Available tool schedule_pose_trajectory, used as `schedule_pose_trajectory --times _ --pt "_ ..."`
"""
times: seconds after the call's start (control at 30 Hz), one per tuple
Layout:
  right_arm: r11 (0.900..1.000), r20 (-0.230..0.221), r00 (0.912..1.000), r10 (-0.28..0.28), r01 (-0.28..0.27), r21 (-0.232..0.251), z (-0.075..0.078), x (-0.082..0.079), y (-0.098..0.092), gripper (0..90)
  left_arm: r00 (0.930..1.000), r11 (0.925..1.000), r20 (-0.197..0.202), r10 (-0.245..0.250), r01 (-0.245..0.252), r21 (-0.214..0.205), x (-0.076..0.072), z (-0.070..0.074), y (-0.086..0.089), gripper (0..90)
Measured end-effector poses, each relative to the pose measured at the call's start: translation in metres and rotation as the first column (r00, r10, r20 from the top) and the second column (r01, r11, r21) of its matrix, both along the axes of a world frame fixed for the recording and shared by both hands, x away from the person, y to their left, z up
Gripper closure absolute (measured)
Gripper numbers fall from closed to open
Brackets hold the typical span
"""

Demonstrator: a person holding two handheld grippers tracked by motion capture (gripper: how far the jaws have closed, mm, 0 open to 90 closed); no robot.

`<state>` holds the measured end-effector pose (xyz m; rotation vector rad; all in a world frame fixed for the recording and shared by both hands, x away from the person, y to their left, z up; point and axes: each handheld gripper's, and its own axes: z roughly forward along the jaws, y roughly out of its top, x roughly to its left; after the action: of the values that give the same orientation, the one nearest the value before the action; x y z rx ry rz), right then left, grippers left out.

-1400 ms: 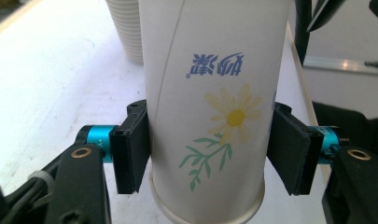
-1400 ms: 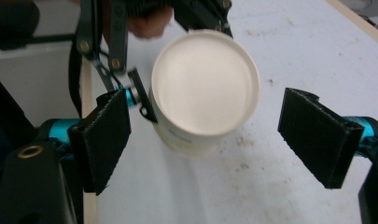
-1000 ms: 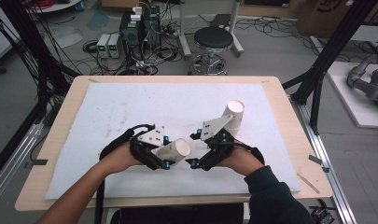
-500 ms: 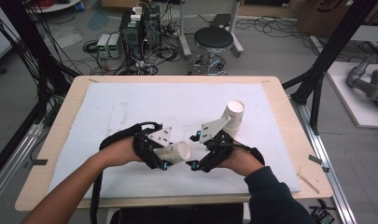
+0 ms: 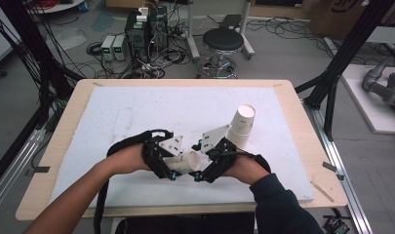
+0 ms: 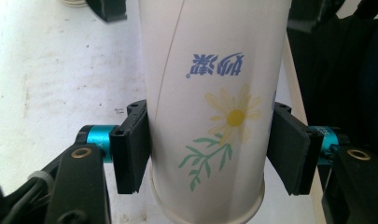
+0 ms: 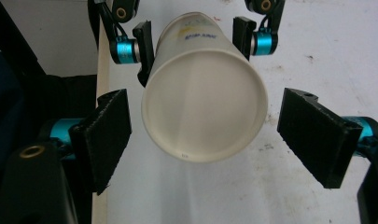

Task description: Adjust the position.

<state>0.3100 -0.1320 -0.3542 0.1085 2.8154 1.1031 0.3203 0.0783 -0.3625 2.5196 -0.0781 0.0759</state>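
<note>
Grippers drew closer; left gripper (image 5: 171, 168) fingers pinch paper cup (image 5: 185, 161).

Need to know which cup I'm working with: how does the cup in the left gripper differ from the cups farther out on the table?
The held cup is single, lying sideways off the foam mat in the left gripper; the cup stack is nested cups tilted on the mat, ungripped. The held cup's mouth faces the open right gripper; the stack's mouth faces up. Both are white paper cups.
</note>
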Motion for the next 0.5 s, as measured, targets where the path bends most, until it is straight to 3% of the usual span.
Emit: schedule_pose_trajectory --times 0.17,0.37,0.5 --pt "0.9996 -0.003 0.9996 0.028 -0.028 -0.007 -0.0023 0.0 0.0067 22.9 0.9998 0.9998 -0.001 -0.018 0.018 -0.006 -0.0012 -0.0002 -0.0012 36.2" --pt "0.9979 -0.009 0.9978 0.065 -0.065 -0.004 -0.0029 -0.0003 0.008 36.6 0.9995 0.9996 -0.013 -0.029 0.028 -0.007 -0.0018 -0.0004 -0.0014 36.0" --pt "0.998 -0.035 0.9975 0.062 -0.061 0.014 -0.0018 0.0001 0.0048 36.9 0.9991 0.9972 -0.025 -0.034 0.032 -0.067 -0.0026 -0.0014 0.0023 29.2"
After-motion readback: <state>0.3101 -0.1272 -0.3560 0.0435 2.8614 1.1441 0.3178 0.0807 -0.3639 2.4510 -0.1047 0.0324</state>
